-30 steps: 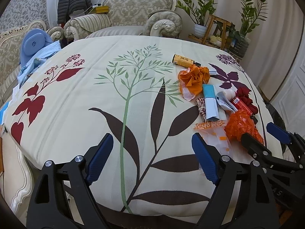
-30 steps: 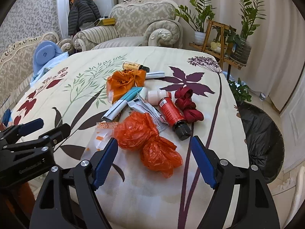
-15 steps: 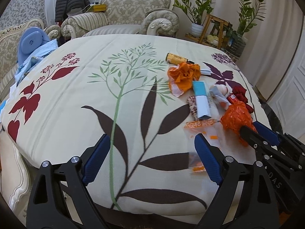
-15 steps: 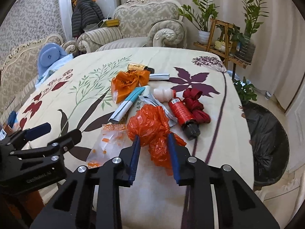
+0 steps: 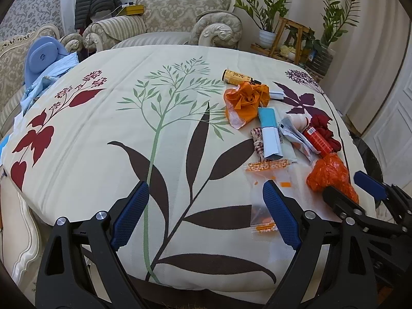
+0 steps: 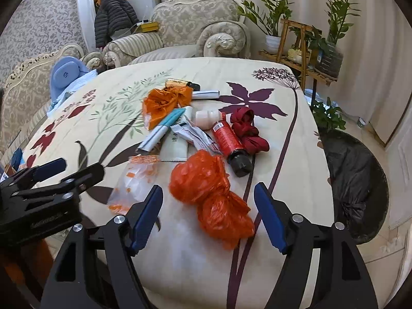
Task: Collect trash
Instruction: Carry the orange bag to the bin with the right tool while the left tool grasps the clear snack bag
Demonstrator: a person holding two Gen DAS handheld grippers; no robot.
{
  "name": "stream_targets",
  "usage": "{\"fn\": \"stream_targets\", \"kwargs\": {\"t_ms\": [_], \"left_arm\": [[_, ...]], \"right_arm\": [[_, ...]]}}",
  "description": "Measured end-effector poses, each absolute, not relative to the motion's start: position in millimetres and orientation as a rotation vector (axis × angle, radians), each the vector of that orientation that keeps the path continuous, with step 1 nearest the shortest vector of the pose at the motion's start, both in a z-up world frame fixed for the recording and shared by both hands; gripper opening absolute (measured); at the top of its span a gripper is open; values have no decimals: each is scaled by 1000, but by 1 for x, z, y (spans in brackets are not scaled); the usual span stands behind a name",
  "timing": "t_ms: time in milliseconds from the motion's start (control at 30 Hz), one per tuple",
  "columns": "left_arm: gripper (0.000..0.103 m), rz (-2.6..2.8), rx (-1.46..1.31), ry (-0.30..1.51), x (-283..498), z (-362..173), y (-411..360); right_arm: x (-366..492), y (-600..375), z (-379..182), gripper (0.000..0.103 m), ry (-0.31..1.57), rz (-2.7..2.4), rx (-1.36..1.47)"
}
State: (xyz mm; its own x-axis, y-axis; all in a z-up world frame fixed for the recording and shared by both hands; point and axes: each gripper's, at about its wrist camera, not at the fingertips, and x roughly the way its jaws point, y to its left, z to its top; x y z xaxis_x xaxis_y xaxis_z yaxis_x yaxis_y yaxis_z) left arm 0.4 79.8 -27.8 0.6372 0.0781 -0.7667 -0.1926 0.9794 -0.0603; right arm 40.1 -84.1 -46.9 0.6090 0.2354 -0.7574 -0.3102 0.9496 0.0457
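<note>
A pile of trash lies on the cloth-covered table (image 5: pixel 103 134). A crumpled orange plastic bag (image 6: pixel 211 193) lies between the open fingers of my right gripper (image 6: pixel 208 213), also seen in the left wrist view (image 5: pixel 329 172). A clear zip bag with orange print (image 5: pixel 267 180) lies by my open, empty left gripper (image 5: pixel 206 213). Further back lie a red bottle (image 6: pixel 228 139), a dark red cloth (image 6: pixel 247 128), an orange wrapper (image 6: pixel 164 100), a blue-white tube (image 6: pixel 162 131), a white bottle (image 6: pixel 206 116) and a yellow bottle (image 5: pixel 237 77).
A black trash bag (image 6: pixel 355 175) stands open on the floor right of the table. Armchairs (image 5: pixel 180 20) and potted plants (image 5: pixel 267 13) stand behind the table. A blue object on clothes (image 5: pixel 43 59) lies at the far left.
My right gripper, shut on the orange bag half a second ago, has opened and the bag lies on the table. My left gripper has barely shifted.
</note>
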Motion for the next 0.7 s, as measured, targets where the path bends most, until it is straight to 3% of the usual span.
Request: {"fn": "stream_targets", "kwargs": {"t_ms": [67, 133, 167, 567, 633, 667, 700], "left_arm": [[88, 150, -141, 870, 1, -29, 78], [88, 140, -146, 871, 1, -29, 76], [88, 137, -145, 870, 1, -29, 75], [90, 53, -133, 877, 16, -39, 41], [84, 51, -121, 898, 21, -47, 35], [73, 48, -118, 910, 23, -51, 34], [68, 51, -110, 918, 25, -55, 32]], "right_arm": [[42, -83, -51, 69, 866, 304, -113], [42, -83, -57, 41, 883, 292, -122], [42, -84, -58, 36, 890, 297, -118], [24, -129, -39, 35, 825, 209, -45], [24, -136, -40, 35, 827, 197, -32], [24, -138, -41, 35, 827, 193, -29], [24, -141, -42, 35, 828, 189, -22]]}}
